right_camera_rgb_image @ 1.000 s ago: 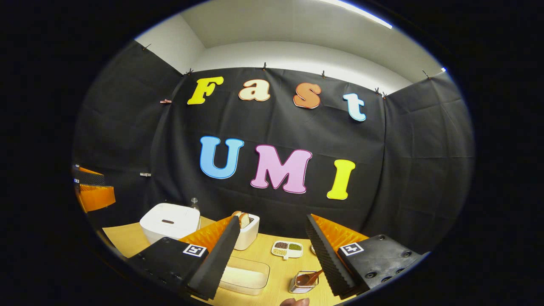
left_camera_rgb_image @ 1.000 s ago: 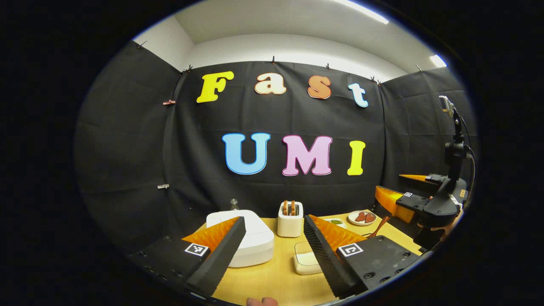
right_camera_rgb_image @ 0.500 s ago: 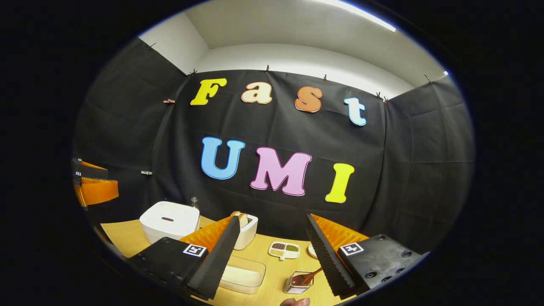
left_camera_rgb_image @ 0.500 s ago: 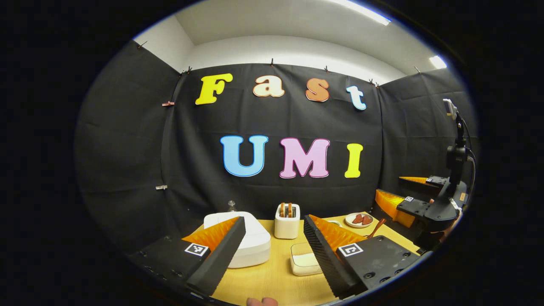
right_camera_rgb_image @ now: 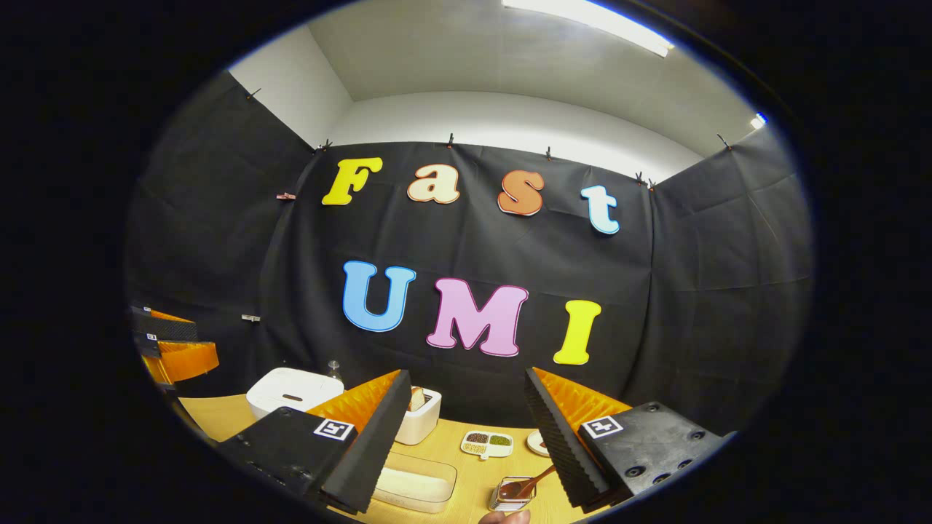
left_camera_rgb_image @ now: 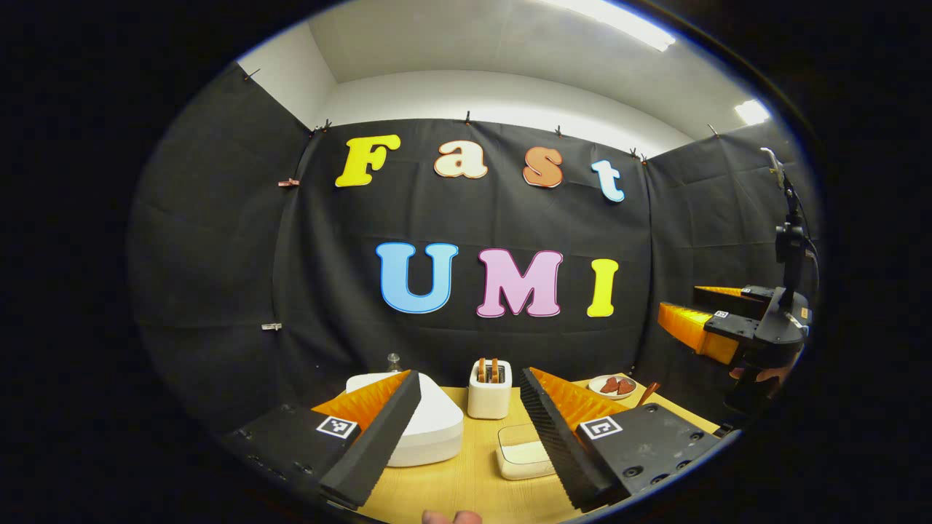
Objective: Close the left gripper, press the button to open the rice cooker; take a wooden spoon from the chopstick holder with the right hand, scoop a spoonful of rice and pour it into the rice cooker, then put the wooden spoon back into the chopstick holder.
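The white rice cooker (left_camera_rgb_image: 429, 429) sits lid down at the table's left, also the rice cooker (right_camera_rgb_image: 287, 391) in the right gripper view. A clear box of rice (right_camera_rgb_image: 415, 481) lies in front of the toaster; it is the rice box (left_camera_rgb_image: 520, 457) in the left gripper view. A wooden spoon (right_camera_rgb_image: 528, 485) leans in the small clear chopstick holder (right_camera_rgb_image: 512, 495). My left gripper (left_camera_rgb_image: 470, 415) hangs open above the table, nothing between its fingers. My right gripper (right_camera_rgb_image: 466, 415) is open and empty too, and it shows far off as the right gripper (left_camera_rgb_image: 717, 320) in the left gripper view.
A white toaster (left_camera_rgb_image: 488, 389) with bread stands at the back of the wooden table (left_camera_rgb_image: 466, 480). A divided dish of beans (right_camera_rgb_image: 486, 442) and a small plate with red pieces (left_camera_rgb_image: 616, 386) lie to the right. A small bottle (left_camera_rgb_image: 393, 361) stands behind the cooker.
Both views have tilted upward, so the table things sit lower in each. The right gripper has risen in the left gripper view. Both grippers stay open.
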### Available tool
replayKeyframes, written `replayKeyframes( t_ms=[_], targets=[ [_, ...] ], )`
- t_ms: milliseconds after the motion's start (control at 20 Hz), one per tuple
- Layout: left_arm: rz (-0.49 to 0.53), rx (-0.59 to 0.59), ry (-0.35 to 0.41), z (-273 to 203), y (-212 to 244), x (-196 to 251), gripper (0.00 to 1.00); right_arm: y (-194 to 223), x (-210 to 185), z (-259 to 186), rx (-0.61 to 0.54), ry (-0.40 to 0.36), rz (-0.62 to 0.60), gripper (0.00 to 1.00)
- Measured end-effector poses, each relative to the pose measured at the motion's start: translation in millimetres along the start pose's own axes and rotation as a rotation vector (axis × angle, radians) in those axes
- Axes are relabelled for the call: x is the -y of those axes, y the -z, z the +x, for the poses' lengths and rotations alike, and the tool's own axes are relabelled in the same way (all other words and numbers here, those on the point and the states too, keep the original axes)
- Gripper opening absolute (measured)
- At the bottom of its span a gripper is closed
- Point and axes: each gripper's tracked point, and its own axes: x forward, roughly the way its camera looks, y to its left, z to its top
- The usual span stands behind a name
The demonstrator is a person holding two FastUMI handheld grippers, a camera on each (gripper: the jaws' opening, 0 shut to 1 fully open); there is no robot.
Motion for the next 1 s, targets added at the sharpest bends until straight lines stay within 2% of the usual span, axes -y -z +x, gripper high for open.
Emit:
replayKeyframes(
  t_ms=[150,200,350,500,550,700,1000],
  targets=[
    [0.024,0.021,0.019,15.8,-6.2,-26.8,0.95,2.6,-1.6,-4.1,0.004,0.002,-0.055,0.97],
    [0.036,0.028,0.031,23.5,-8.7,-30.6,0.89,4.1,-1.6,-3.5,-0.003,0.004,-0.061,0.97],
    [0.061,0.0,0.047,58.5,2.1,-51.0,0.52,2.5,6.4,-3.3,0.003,0.027,-0.083,0.98],
    [-0.018,-0.089,0.064,98.7,31.3,-71.8,0.14,4.6,10.3,-1.1,-0.015,0.041,-0.044,0.97],
    [-0.046,-0.13,0.083,112.7,44.1,-74.4,0.08,3.3,14.2,-1.0,-0.014,0.049,-0.037,0.97],
    [-0.134,-0.295,0.146,151.9,91.8,-86.7,0.07,2.9,24.3,-1.3,-0.01,0.069,-0.067,0.97],
    [-0.185,-0.614,0.135,214.7,179.2,-128.3,0.07,13.5,31.4,-3.6,-0.038,0.113,-0.126,0.98]
  ],
)
